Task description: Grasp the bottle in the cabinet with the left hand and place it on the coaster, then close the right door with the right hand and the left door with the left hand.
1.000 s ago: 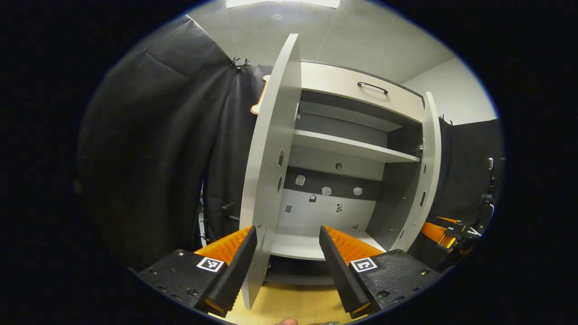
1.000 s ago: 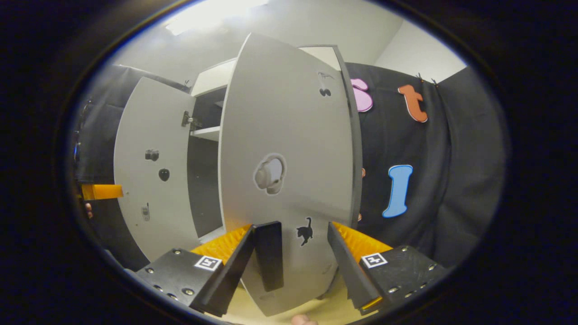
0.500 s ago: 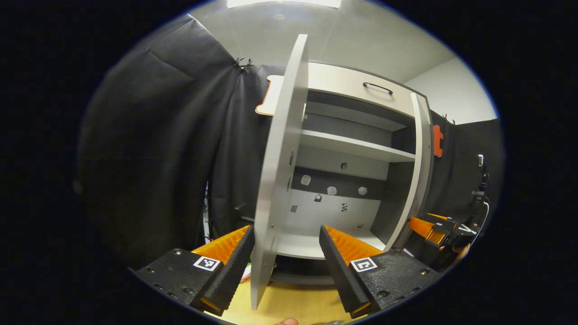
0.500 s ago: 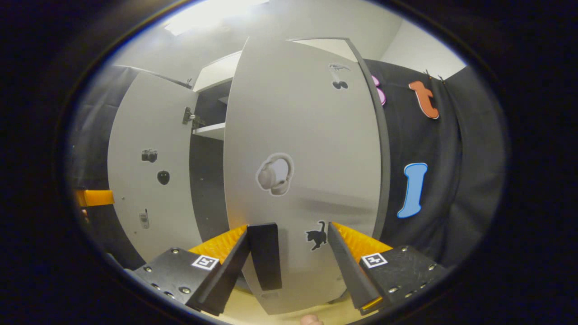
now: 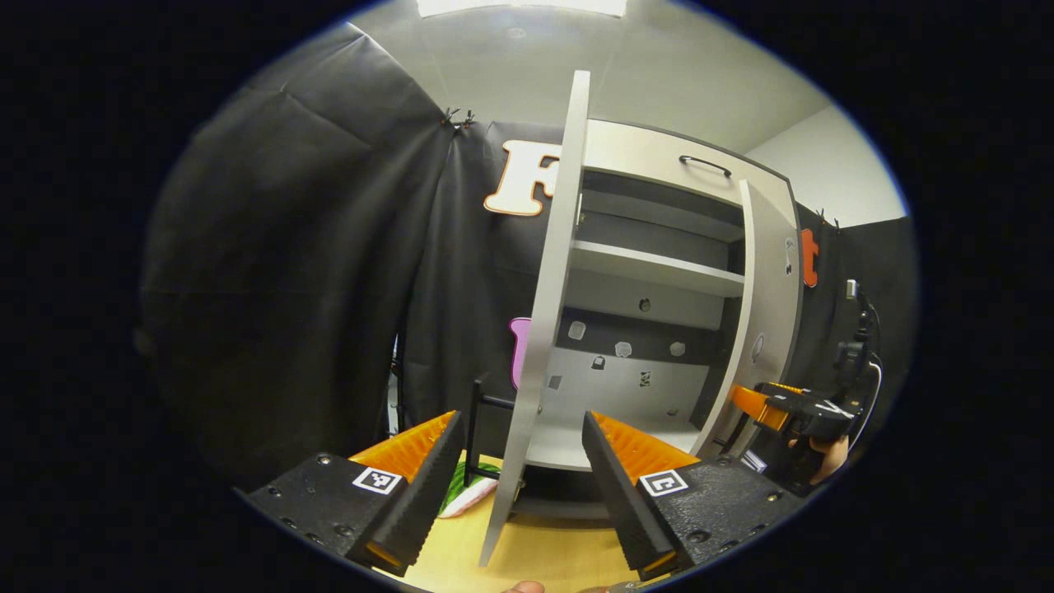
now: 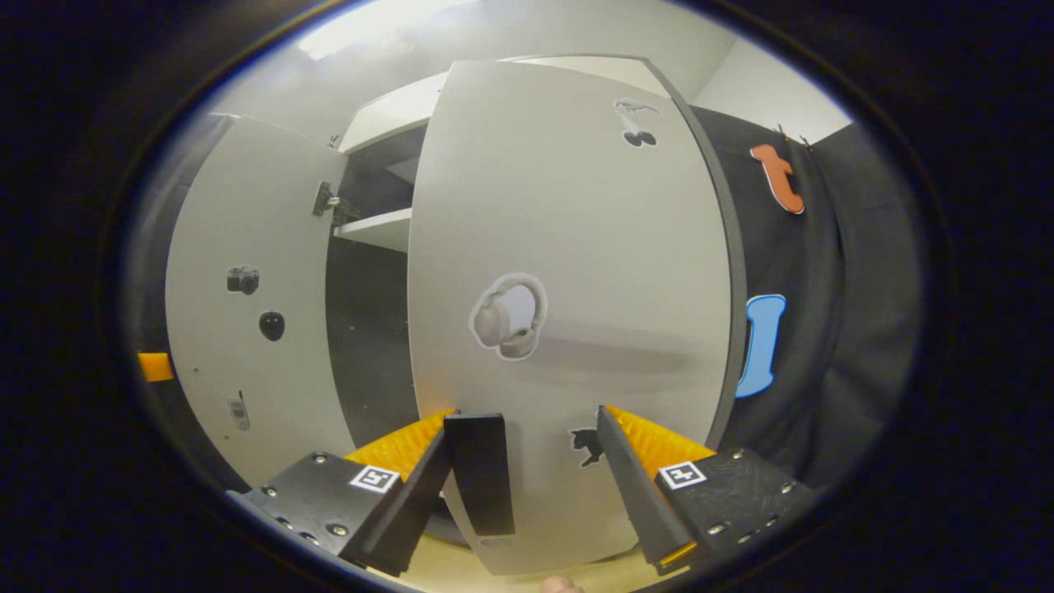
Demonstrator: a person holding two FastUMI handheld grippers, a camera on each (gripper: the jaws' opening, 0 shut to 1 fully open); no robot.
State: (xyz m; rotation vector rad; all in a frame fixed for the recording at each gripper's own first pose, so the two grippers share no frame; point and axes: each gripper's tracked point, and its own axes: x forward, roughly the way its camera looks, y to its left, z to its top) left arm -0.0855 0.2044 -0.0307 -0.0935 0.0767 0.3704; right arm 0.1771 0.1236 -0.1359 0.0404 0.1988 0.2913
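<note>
right claw (image 6: pixel 527 469) spread, pressed against right door (image 6: pixel 568 272); left claw (image 5: pixel 519 478) released, straddling left door (image 5: pixel 543 329) edge. no readable labels.

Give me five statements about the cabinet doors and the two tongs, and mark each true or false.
1. Both cabinet doors are fully shut. False: the left door stands edge-on and open, and the right door is only part closed.
2. The right tongs are open against the right door's outer face. True.
3. The left tongs clamp a bottle. False: they are open, straddling the left door's edge.
4. A headphones sticker is on the right door. True.
5. The shelf inside holds a bottle. False: it is bare.
</note>
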